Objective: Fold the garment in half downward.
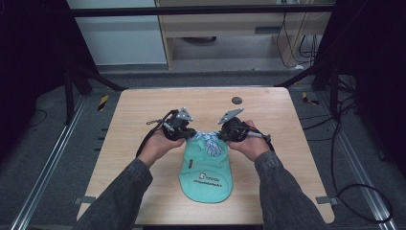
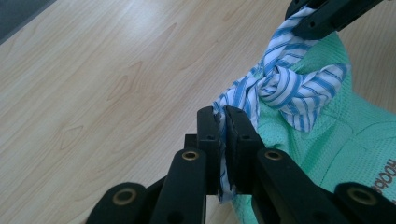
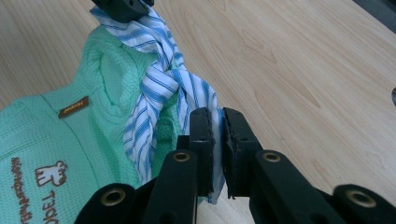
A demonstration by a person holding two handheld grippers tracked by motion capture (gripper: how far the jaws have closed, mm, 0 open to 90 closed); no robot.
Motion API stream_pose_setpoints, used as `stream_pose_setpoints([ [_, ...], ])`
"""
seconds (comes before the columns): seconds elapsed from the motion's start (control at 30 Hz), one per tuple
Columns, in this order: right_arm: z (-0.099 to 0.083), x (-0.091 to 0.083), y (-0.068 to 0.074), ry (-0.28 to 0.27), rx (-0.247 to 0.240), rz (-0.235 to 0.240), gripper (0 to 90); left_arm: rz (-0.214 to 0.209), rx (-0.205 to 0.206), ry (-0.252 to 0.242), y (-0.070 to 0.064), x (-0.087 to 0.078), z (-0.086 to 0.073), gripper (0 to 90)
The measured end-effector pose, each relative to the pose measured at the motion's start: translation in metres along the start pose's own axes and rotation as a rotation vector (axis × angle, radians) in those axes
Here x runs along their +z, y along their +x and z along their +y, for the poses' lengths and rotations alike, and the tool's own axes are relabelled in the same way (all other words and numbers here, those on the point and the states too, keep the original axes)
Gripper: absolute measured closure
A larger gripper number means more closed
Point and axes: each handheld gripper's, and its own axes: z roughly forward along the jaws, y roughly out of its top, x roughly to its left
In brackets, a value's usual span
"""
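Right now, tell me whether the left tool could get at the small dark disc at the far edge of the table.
Probably not yet. The left tool is shut on the striped tie of the green garment. The table toward the disc is bare, so letting go first would free it.

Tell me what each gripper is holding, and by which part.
Both hold the striped tie of the green bib: left gripper pinches one end, right gripper the other.

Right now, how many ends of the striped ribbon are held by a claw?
2. The blue-and-white striped fabric ribbon has one end in the left claw and the other in the right claw, knot between.
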Motion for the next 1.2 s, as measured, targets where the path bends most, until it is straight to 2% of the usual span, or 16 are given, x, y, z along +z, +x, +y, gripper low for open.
stream_pose_setpoints([
  [0.17,0.004,0.0,0.0,-0.002,-0.009,-0.003,83.2,0.01,-0.001,-0.01,0.002,-0.004,0.001,85.3],
  [0.47,0.013,-0.009,0.003,-0.018,-0.056,-0.01,83.1,0.025,0.015,-0.026,0.002,-0.015,0.002,85.3],
  [0.83,0.019,-0.018,0.011,-0.031,-0.07,-0.041,83.1,0.082,0.021,-0.041,-0.008,-0.027,0.005,85.2],
  [1.2,0.028,-0.014,0.009,-0.028,-0.085,-0.045,83.1,0.099,0.018,-0.045,0.0,-0.029,0.004,85.1],
])
